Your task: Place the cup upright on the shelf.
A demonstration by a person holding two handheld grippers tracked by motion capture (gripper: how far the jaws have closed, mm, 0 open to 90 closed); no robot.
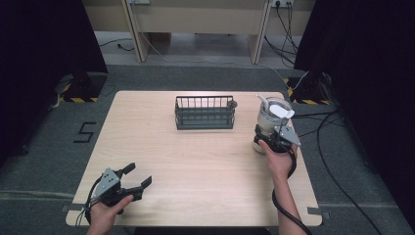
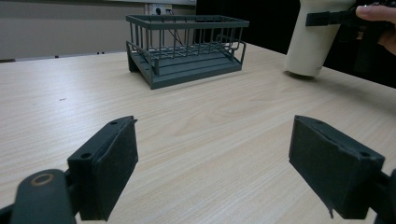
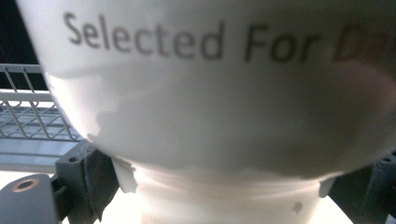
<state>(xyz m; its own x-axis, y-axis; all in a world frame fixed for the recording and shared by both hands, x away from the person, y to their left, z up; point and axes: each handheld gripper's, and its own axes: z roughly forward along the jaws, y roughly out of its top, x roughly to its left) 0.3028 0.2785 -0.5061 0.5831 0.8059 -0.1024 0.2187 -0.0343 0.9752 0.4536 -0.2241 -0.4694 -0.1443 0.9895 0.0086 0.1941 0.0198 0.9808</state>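
Right gripper view: right hand-held gripper (image 3: pixel 219 186) pinching white cup (image 3: pixel 210 107) printed "Selected For".

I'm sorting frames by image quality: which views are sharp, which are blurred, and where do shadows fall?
High view: evenly lit, sharp, the table without glare. Left gripper view: the rack is crisp, the near jaws slightly soft, a faint shadow under the white cup. Right gripper view: the cup sits so close that its print blurs toward the right and its lower half lies in shadow.
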